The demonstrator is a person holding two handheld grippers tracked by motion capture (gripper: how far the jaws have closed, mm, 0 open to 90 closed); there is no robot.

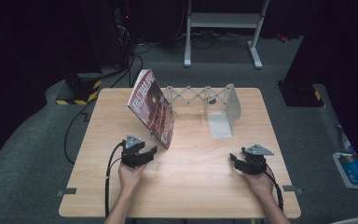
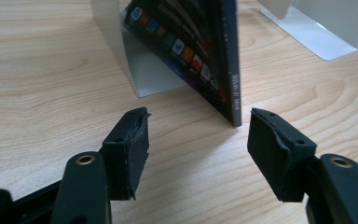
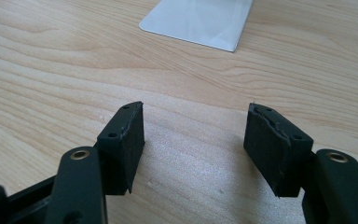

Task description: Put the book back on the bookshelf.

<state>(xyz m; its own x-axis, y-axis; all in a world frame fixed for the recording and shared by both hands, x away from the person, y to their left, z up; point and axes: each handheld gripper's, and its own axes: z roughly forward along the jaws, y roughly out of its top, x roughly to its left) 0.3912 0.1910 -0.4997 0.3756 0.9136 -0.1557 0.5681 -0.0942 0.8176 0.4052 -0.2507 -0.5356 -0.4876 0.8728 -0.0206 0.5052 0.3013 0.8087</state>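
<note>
The book (image 1: 151, 108) stands on the wooden table (image 1: 196, 186), tilted, with its top leaning back against the left end plate of the expandable metal bookend rack (image 1: 223, 114). I use this rack as the landmark for all places. The rack sits at the far middle of the table, with a scissor lattice between its two end plates. The book is at the left end of the rack, and its lower corner reaches toward the person, in front of that end.

The left gripper (image 1: 150, 152) is in front of the rack's left end, just beside the lower corner of the book. In the left gripper view the left gripper (image 2: 198, 135) has its jaws apart, and the bottom edge of the book (image 2: 233, 88) is just ahead of the gap, nearer the right jaw. The pads do not touch it, so nothing is gripped.

The right gripper (image 1: 235, 161) is in front of the rack's right end plate, well apart from the book. In the right gripper view the right gripper (image 3: 196, 135) also has its jaws wide apart over bare wood. The flat foot of the right end plate (image 3: 200, 21) lies on the table ahead of it. This gripper holds nothing.
</note>
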